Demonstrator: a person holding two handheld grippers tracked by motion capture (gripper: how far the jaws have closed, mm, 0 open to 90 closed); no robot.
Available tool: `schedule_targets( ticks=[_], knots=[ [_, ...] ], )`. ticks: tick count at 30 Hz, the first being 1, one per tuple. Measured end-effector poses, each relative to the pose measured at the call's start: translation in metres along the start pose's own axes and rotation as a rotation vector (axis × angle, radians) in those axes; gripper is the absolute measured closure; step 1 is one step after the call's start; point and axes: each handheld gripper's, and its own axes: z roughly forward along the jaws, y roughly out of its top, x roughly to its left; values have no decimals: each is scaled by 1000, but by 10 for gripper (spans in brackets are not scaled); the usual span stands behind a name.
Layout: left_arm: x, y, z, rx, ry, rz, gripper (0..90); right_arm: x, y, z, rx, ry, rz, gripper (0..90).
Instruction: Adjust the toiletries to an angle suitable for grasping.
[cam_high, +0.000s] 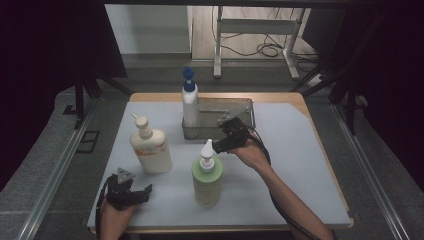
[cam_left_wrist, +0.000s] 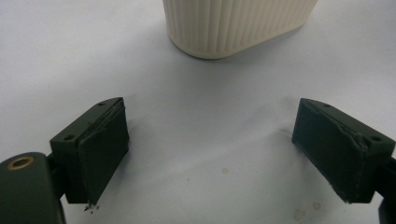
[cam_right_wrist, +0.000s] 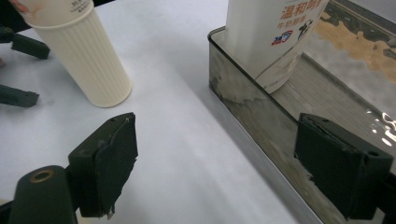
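The right gripper is held above the table, just in front of the metal tray, with its jaws spread wide apart and nothing between them. A green bottle stands just beside it, untouched. A white bottle with a blue cap stands upright in the tray's left end. The left gripper is rested near the table's front edge, jaws likewise apart and empty, and is pointed toward the cream bottle, which stands near it.

Ribbed matt plastic cream bottle, tarnished shiny metal tray
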Motion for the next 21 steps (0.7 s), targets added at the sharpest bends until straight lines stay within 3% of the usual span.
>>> schedule_targets(
  ticks=[14,21],
  knots=[
    [0,0,0,2,-2,-2,105,6,-14,-16,-22,12,-17,74],
    [0,0,0,2,-1,0,105,12,-20,-24,-33,15,-62,78]
  ],
)
